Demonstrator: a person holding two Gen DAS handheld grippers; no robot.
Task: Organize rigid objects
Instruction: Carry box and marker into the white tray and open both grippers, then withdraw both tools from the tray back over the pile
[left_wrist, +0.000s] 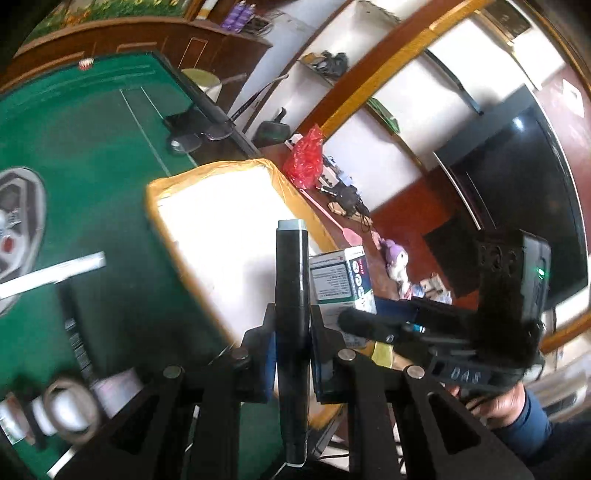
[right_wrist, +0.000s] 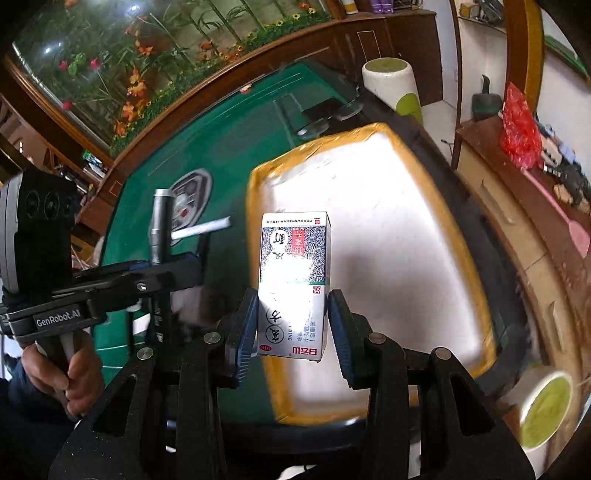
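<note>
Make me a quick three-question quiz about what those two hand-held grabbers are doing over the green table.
1. True or false: the left gripper is shut on a black cylindrical tube with a grey cap.
2. The right gripper holds: A) a tape roll B) a white printed cardboard box C) nothing.
3. Fill in: both items hover near the white tray with a ____ taped rim.

Key: 1 true; 2 B; 3 yellow.
</note>
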